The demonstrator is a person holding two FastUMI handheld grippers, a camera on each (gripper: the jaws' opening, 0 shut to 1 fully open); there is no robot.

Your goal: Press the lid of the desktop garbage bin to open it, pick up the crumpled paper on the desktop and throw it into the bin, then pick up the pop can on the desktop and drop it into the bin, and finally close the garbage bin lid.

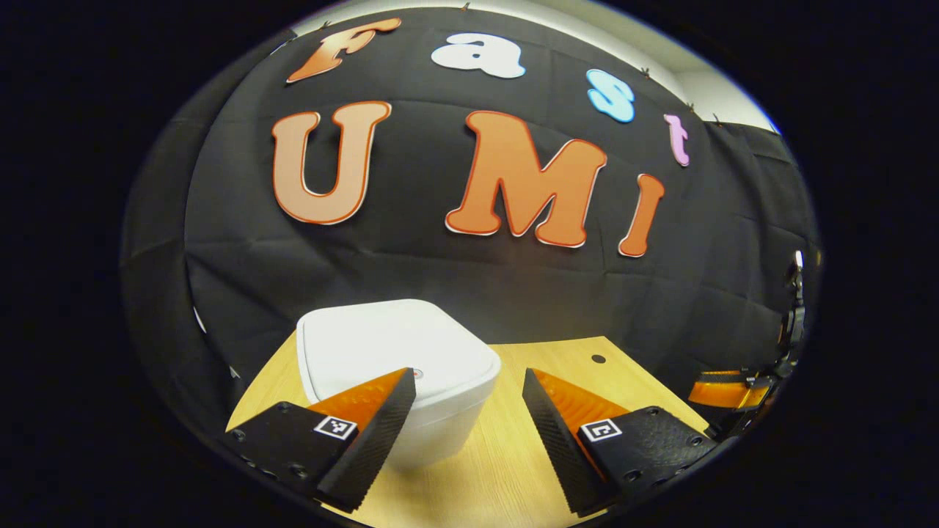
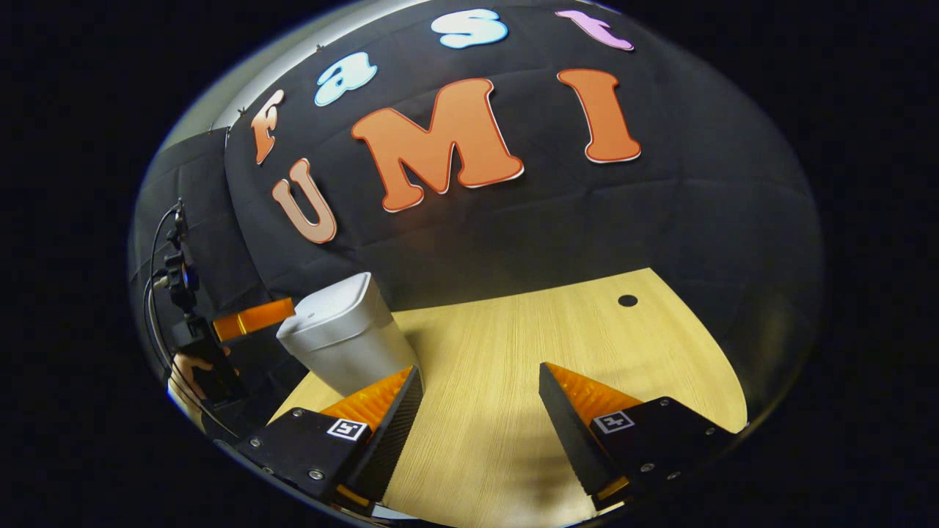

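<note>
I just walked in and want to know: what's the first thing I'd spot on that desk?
The white garbage bin grabs your eye first: it stands on the wooden desk with its lid shut, right ahead of the open left gripper. In the right gripper view the bin stands at the desk's left end, and the open right gripper hovers over bare wood with a small dark hole near the far edge.

Bin (image 1: 396, 367) on desk (image 1: 557, 367), lid shut
</note>
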